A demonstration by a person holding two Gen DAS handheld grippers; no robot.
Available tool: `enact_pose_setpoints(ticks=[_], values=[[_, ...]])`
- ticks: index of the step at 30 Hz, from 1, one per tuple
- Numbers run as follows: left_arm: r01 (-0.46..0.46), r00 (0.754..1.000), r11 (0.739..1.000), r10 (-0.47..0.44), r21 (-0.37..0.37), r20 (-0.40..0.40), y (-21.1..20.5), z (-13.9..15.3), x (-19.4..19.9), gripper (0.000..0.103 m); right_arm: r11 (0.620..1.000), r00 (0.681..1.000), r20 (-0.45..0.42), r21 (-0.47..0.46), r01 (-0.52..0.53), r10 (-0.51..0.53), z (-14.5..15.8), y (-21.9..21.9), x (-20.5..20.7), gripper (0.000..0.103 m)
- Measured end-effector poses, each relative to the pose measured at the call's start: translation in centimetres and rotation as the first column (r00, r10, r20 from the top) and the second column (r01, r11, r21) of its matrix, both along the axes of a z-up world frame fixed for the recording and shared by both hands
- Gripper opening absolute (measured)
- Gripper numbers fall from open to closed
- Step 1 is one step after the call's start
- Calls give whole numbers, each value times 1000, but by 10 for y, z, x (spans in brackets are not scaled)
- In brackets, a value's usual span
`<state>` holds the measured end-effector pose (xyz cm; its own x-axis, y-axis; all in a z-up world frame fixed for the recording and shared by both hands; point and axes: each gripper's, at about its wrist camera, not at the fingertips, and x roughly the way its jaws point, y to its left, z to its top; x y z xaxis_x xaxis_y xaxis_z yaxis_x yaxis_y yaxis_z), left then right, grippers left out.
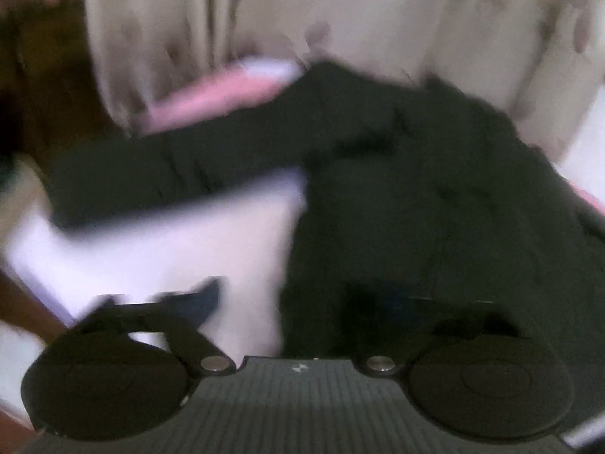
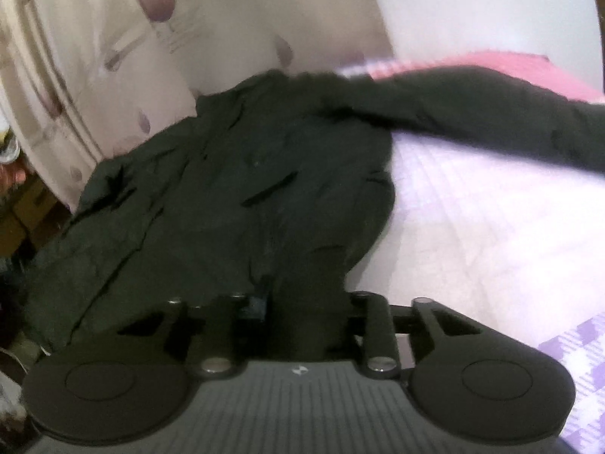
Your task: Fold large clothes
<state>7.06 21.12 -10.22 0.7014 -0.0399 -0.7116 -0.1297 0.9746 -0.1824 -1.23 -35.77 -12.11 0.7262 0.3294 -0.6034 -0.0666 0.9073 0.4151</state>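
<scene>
A dark green jacket (image 1: 416, 189) lies spread on a pale lavender bed sheet (image 1: 189, 246), one sleeve (image 1: 170, 174) stretched out to the left. My left gripper (image 1: 291, 299) hovers open at the jacket's near edge. Its left fingertip (image 1: 204, 299) is over the sheet and its right one is over the dark cloth. The left wrist view is blurred. In the right wrist view the jacket (image 2: 245, 189) fills the middle and its sleeve (image 2: 491, 113) runs off to the right. My right gripper (image 2: 302, 310) is shut on a raised fold of the jacket's near hem.
A cream floral fabric (image 1: 227, 19) (image 2: 113, 56) stands behind the jacket. A pink cover (image 1: 211, 98) (image 2: 510, 64) lies at the far side of the bed. Brown wood (image 1: 38, 94) shows at the left, and clutter (image 2: 15, 208) sits beside the bed.
</scene>
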Motion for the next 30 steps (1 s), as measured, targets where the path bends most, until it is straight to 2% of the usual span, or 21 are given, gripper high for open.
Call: enact_pose_setpoints(ticks=[1,2,4,7,10,13,15,16,17,18,19,20,21,22,25,28,30], values=[[15,1000,998,-15,-66,4,-1,-6,-3,32,1000,1000,5,11,3,-3,1,0,-2,20],[-4,1000,997,6,-80,21,-3,-6,-7,22,1000,1000,10,16,7,-7,2,0,-4,19],[0,999,995,4,-100,47,-7,-1,-17,12,999,1000,23,29,17,-17,8,-2,-13,14],[27,998,998,-23,-55,63,-15,3,-32,11,1000,999,29,21,12,-13,11,-4,-33,13],[43,998,998,-40,-46,55,-17,0,-39,12,999,1000,13,37,20,-21,6,-7,-49,13],[48,997,998,-45,-35,68,-16,2,-42,13,998,1000,8,64,21,-22,5,-9,-53,13],[42,995,999,-41,-2,93,-17,11,-48,16,992,999,3,120,36,-37,6,-18,-50,17],[36,992,999,-38,16,121,-17,18,-54,21,981,998,2,183,67,-69,6,-28,-49,23],[30,989,999,-33,28,144,-18,25,-58,34,965,995,3,244,95,-98,6,-39,-51,26],[24,985,999,-31,40,171,-21,32,-62,42,945,991,11,302,124,-133,7,-52,-55,34],[19,979,998,-30,56,204,-23,39,-63,60,926,984,23,344,159,-177,9,-63,-59,47],[19,971,997,-35,71,237,-28,47,-63,78,904,972,34,376,201,-231,10,-75,-64,56],[20,965,997,-40,79,259,-34,53,-60,86,879,956,38,406,250,-290,12,-89,-68,70],[20,958,996,-42,82,284,-41,59,-55,100,849,936,33,435,301,-349,12,-103,-71,73],[40,928,998,-56,52,368,-63,68,-33,103,724,863,-26,532,439,-504,2,-149,-73,73],[113,922,993,-117,35,368,-96,63,12,103,614,783,-97,566,551,-614,-11,-188,-68,73],[118,919,992,-127,45,374,-115,53,39,103,555,737,-145,568,609,-660,-21,-208,-61,73]])
